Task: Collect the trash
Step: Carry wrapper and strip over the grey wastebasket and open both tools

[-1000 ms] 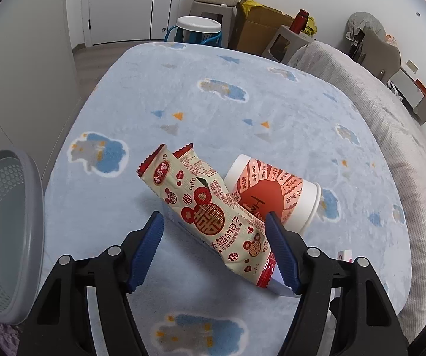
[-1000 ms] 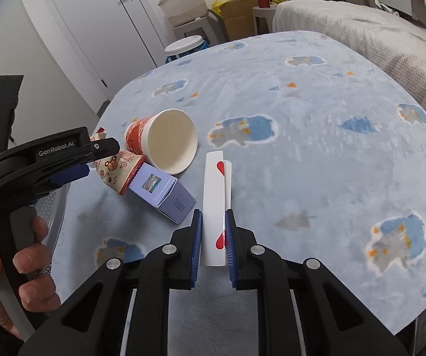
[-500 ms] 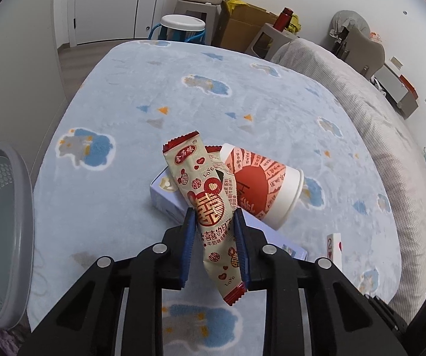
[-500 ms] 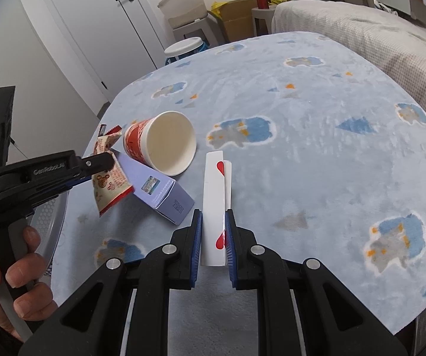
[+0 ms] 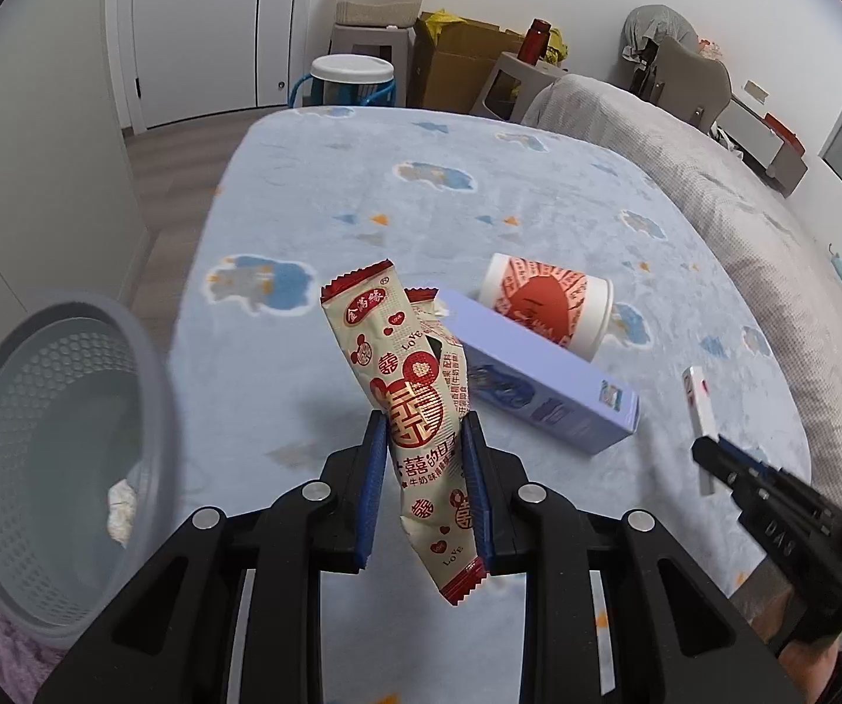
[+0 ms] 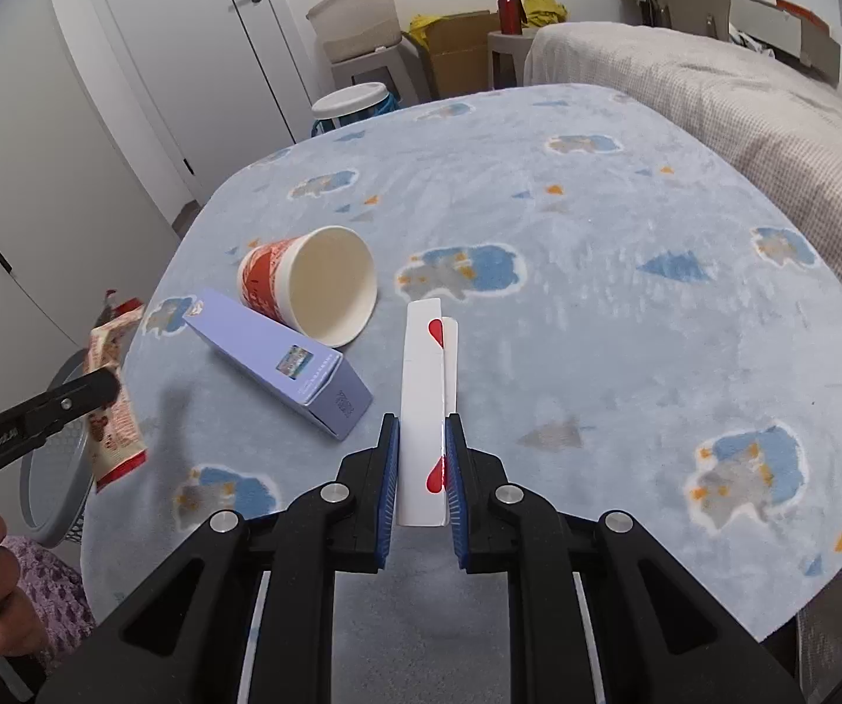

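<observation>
Your left gripper pinches the snack wrapper; your right gripper clamps a white card box. The limp wrapper may miss the basket at nine o'clock.

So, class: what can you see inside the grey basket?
Inside the basket one pale crumpled scrap lies on the floor. Its near wall hides part of the floor.

wrapper: cream-red, held upright off blanket | box: lilac, lay flat | cup: red-white, on side | card: white, red hearts, clamped edgewise | basket: grey, beside bed
</observation>
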Demonstrator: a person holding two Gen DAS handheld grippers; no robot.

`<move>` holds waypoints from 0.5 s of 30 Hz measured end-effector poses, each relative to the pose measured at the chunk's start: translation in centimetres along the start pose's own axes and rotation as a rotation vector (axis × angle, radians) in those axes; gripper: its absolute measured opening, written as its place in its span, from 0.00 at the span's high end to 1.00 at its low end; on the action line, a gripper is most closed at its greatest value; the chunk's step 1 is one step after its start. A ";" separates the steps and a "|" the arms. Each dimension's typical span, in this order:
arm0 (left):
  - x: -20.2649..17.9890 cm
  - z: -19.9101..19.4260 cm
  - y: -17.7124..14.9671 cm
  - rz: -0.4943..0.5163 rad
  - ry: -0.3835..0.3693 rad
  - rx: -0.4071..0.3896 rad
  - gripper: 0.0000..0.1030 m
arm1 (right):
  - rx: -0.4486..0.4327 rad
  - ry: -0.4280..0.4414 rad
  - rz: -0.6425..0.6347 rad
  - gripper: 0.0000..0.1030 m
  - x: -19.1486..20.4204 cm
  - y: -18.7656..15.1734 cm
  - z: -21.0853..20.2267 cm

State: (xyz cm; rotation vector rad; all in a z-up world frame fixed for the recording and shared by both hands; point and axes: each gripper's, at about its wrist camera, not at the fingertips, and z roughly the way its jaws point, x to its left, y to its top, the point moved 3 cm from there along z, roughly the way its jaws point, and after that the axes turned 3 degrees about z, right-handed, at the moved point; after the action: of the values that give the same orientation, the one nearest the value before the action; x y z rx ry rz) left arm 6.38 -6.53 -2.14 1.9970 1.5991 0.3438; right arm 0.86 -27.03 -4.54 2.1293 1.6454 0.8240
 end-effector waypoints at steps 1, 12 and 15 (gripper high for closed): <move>0.5 -0.6 -0.2 0.004 0.008 -0.006 0.76 | -0.002 0.002 -0.001 0.85 0.4 0.0 -0.3; 6.1 -5.8 -2.4 0.020 0.078 -0.064 0.76 | -0.011 0.112 -0.102 0.85 9.3 -0.6 -1.4; 8.2 -6.6 -2.8 0.002 0.101 -0.073 0.76 | -0.002 0.151 -0.140 0.85 12.3 -0.8 -1.1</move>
State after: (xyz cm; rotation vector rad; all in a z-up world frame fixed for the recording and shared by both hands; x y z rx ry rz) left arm 2.76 3.37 0.52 1.9538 1.6210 0.5039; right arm 1.63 -15.12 -1.17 1.9659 1.8436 0.9615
